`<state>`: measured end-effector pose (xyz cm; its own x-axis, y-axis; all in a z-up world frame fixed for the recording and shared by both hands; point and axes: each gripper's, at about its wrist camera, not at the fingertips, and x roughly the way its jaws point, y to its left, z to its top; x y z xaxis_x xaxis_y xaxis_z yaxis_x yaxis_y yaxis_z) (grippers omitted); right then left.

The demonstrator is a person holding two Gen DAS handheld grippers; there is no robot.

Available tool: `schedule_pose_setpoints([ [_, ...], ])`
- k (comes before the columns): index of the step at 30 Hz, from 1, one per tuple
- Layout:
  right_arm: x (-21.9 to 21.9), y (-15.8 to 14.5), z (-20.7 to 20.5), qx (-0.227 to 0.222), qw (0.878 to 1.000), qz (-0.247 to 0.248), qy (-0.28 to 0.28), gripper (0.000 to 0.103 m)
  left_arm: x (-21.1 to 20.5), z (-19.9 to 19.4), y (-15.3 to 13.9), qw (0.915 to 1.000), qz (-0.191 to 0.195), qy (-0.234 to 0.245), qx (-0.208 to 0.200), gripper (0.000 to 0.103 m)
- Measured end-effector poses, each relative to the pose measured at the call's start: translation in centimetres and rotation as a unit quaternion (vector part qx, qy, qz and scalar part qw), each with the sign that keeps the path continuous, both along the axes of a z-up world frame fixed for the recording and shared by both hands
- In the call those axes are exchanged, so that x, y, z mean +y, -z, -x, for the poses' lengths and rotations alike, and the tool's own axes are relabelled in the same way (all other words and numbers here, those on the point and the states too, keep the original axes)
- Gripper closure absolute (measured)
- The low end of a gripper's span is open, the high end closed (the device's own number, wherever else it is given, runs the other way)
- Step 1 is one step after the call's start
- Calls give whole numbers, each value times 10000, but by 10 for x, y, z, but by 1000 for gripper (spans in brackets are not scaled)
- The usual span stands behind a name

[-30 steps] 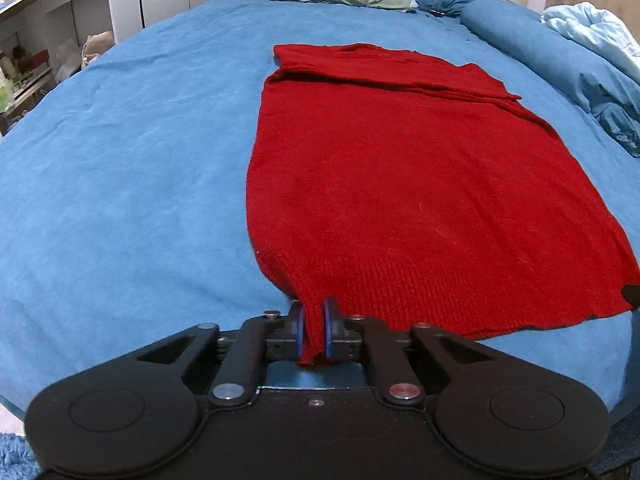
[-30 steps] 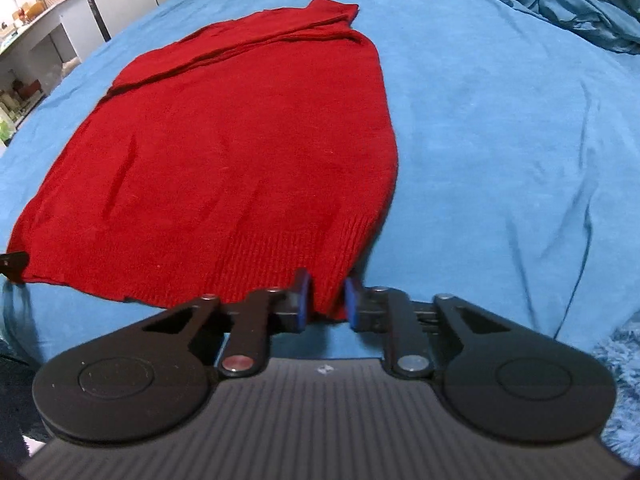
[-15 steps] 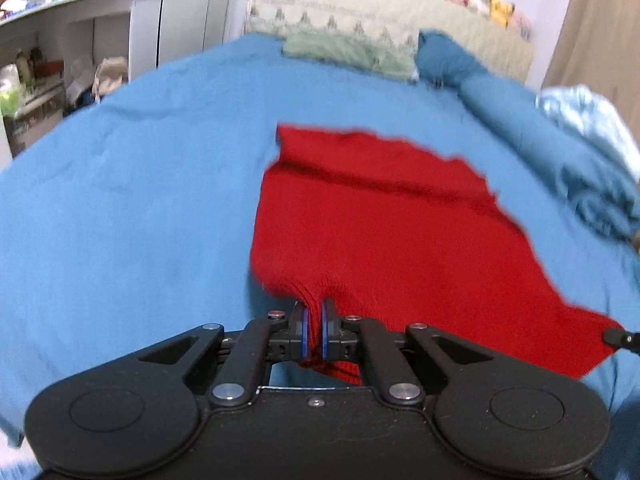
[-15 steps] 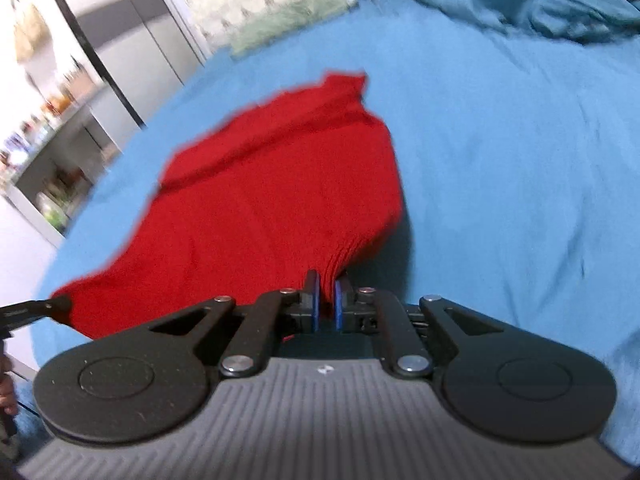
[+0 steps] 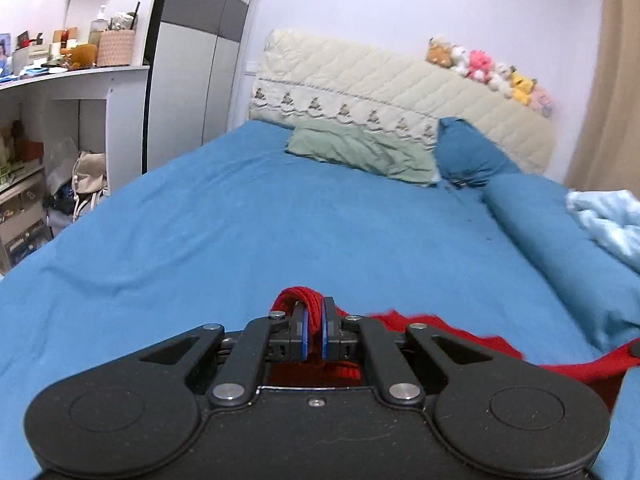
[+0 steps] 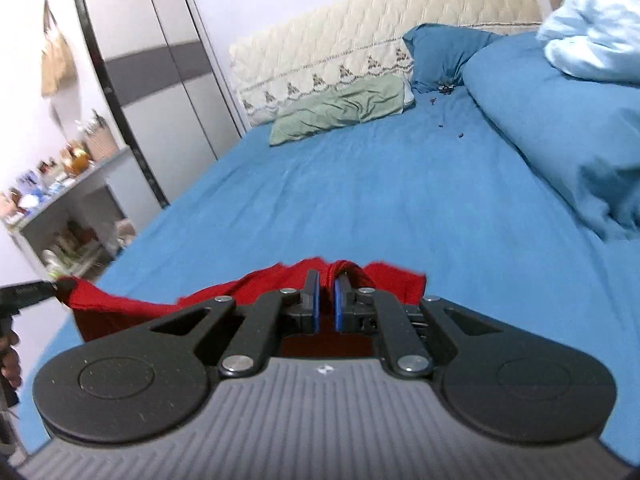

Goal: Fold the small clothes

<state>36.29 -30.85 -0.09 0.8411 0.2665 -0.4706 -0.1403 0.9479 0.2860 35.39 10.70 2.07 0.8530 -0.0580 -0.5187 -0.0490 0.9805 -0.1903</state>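
Observation:
A red knitted garment (image 5: 436,330) hangs between my two grippers above the blue bed. My left gripper (image 5: 314,322) is shut on one hem corner, which bunches over the fingertips. My right gripper (image 6: 326,298) is shut on the other hem corner of the garment (image 6: 120,306). In the right wrist view the left gripper's tip (image 6: 28,290) holds the far red corner at the left edge. Most of the garment is hidden below the gripper bodies.
The blue bed sheet (image 5: 280,224) stretches ahead. A green pillow (image 5: 360,152) and a blue pillow (image 5: 468,156) lie by the quilted headboard (image 5: 400,96). A rolled blue duvet (image 6: 560,112) lies on the right. White shelves (image 5: 60,120) stand at the left.
Both grippers have lifted the hem corners off the bed and carried them forward and up. The garment, flat a second ago, now hangs mostly out of view.

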Motion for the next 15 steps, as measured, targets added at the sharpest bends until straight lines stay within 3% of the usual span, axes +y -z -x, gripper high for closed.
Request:
schedule_pose_setpoints([
  [3,3,22,-66,188,9997,-11,147,81,-1,-52,26,9996,29,-176,217,97],
  [6,7,54,-117,471,9982,-99,371,81,-6,-89,57,9988,-213,-214,379,97],
  [11,6,100,-169,691,9955,-191,626,81,-4,-139,104,9970,-181,-274,698,97],
  [15,10,122,-197,813,9944,-30,672,80,-4,-161,122,9958,-177,-323,834,97],
])
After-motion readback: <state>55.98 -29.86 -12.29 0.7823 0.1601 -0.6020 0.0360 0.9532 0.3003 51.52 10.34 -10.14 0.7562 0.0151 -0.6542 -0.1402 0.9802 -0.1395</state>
